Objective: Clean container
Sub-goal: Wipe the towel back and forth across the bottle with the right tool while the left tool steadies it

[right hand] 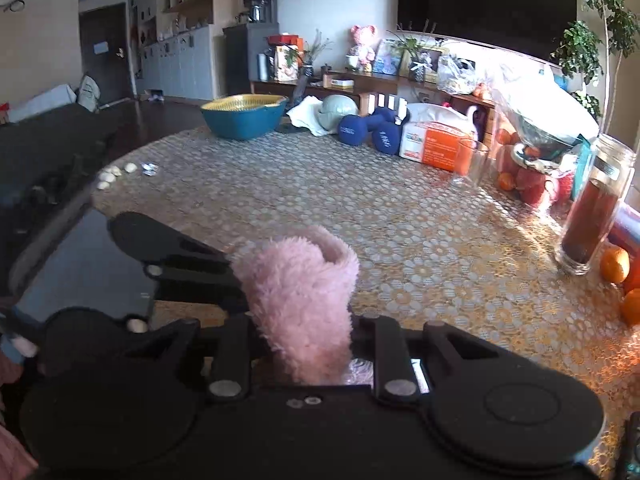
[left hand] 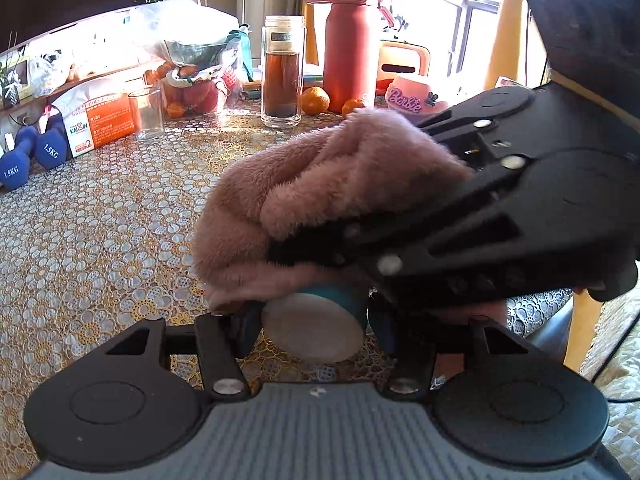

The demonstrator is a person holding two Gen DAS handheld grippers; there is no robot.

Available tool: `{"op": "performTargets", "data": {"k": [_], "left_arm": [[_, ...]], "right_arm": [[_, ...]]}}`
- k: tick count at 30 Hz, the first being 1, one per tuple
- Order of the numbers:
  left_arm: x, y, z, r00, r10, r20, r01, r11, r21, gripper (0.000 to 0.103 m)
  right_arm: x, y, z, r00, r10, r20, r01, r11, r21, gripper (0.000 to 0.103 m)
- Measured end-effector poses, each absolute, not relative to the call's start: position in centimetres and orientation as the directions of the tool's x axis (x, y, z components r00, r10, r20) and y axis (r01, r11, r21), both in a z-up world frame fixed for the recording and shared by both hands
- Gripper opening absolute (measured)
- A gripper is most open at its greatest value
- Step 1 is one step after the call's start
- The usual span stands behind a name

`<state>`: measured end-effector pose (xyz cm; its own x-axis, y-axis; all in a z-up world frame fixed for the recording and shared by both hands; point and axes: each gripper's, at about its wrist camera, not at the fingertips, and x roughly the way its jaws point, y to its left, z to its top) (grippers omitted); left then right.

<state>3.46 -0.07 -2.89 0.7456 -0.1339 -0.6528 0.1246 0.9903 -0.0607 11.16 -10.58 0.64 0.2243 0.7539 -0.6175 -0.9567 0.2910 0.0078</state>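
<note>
A lace-covered table [right hand: 400, 220] lies mostly bare toward its near edge. The left claw [left hand: 314, 330] grips a teal container [left hand: 320, 320]; the right claw [right hand: 308, 344] pinches a pink cloth [right hand: 300, 300].

The pink cloth [left hand: 340, 184] at the frame's centre is fluffy, long-piled fleece, matt. Below it the teal container [left hand: 320, 320] looks like smooth plastic with a pale, dull base. The left gripper [left hand: 316, 330] is matt black plastic with small shiny metal rivets (the right gripper [right hand: 308, 344] looks the same). The tablecloth [left hand: 100, 240] has a lacy, glossy embossed pattern. The tea bottle [left hand: 282, 72] at upper centre is clear glass.
</note>
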Motion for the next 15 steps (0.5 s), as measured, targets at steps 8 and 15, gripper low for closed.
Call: {"op": "performTargets", "data": {"k": [8,15], "left_arm": [[3.6,0.5,-3.2,0.736,-0.151,-0.660,0.136,0.988,-0.075,0.056],[3.7,0.9,-3.3,0.728,-0.199,-0.656,0.161,0.980,-0.119,0.056]], "right_arm": [[15.6,-11.5,-0.4,0.325,0.688,-0.649,-0.907,0.422,-0.008,0.022],[18.4,-13.2,-0.9,0.389,0.653,-0.650,-0.855,0.518,0.009,0.022]]}}
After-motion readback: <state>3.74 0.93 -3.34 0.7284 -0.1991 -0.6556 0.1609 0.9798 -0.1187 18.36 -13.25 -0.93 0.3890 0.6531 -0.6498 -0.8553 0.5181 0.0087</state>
